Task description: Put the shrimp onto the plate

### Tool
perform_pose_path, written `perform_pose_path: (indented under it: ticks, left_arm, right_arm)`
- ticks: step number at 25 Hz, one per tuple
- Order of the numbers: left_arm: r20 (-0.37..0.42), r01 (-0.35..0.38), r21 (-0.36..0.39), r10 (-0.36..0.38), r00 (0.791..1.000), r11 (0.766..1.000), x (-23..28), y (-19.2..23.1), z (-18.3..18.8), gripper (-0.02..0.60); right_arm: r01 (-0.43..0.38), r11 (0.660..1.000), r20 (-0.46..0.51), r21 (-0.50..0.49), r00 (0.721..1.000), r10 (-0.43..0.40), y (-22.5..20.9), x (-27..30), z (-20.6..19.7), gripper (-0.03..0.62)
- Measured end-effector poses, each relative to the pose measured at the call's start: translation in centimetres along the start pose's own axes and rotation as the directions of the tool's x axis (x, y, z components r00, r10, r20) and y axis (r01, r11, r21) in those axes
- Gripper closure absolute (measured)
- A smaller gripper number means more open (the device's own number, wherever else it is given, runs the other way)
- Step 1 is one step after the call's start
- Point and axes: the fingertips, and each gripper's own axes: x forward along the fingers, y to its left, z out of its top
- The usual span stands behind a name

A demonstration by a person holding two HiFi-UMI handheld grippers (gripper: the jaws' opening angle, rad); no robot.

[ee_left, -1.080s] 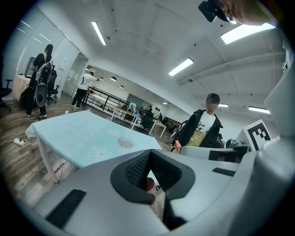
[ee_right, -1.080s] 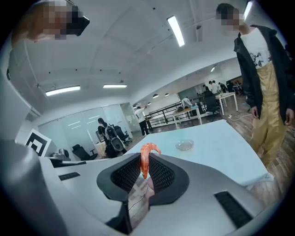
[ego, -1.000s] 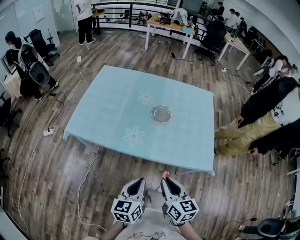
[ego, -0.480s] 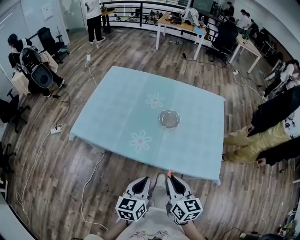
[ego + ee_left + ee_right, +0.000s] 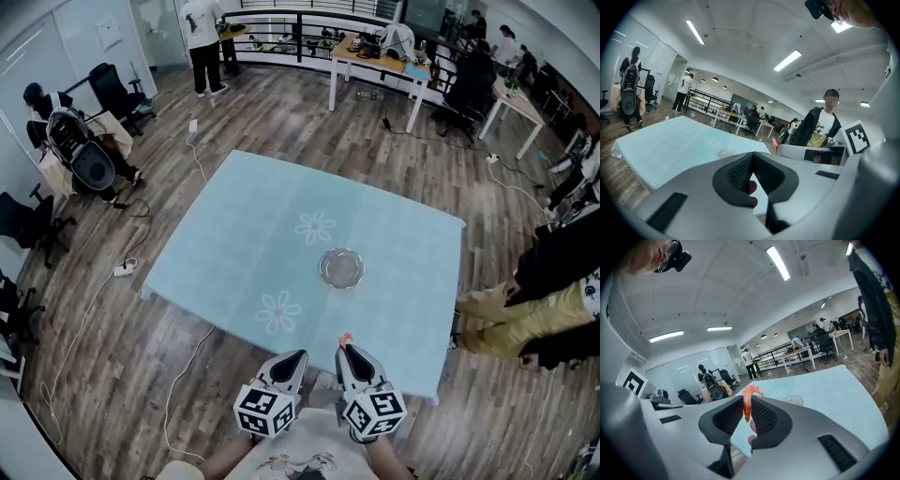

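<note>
A clear glass plate (image 5: 340, 268) sits on the light blue tablecloth (image 5: 244, 244), right of centre, between two flower prints. Both grippers hover at the table's near edge, well short of the plate. My right gripper (image 5: 348, 351) is shut on an orange shrimp (image 5: 344, 337), which sticks up between the pads (image 5: 748, 401). Past it the plate (image 5: 795, 401) shows low over the jaws. My left gripper (image 5: 293, 360) is shut with nothing between its jaws; its view shows the plate (image 5: 724, 152) far ahead and the shrimp (image 5: 775, 142) off to the right.
People stand close to the table's right side (image 5: 553, 300). A white cable (image 5: 183, 375) trails over the wooden floor at the near left. Office chairs and a stroller (image 5: 80, 155) stand at the left, desks (image 5: 384, 56) at the back.
The view has come closer to the table over the last second. Both grippers now reach its near edge, the right one still holding the shrimp.
</note>
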Motion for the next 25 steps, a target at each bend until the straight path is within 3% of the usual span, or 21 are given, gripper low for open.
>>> perform_pose_path:
  ticks: [8,13,25]
  left_arm:
    - [0.028,-0.048,0.03,0.047,0.999,0.998,7.0,0.0,3.3,0.574]
    - [0.024,-0.085,0.018,0.084,0.996,0.996,9.5,-0.2,2.9,0.574]
    - [-0.054,-0.044,0.027,0.045,0.998,0.999,15.1,0.5,2.1,0.574]
  right_arm:
    - [-0.052,0.999,0.028,0.0,0.998,0.052,-6.2,4.5,4.0,0.525]
    - [-0.048,0.999,0.019,0.005,0.999,0.047,-10.1,5.2,4.4,0.525]
    - [0.003,1.0,-0.022,0.028,1.0,-0.002,-13.5,7.8,3.3,0.525]
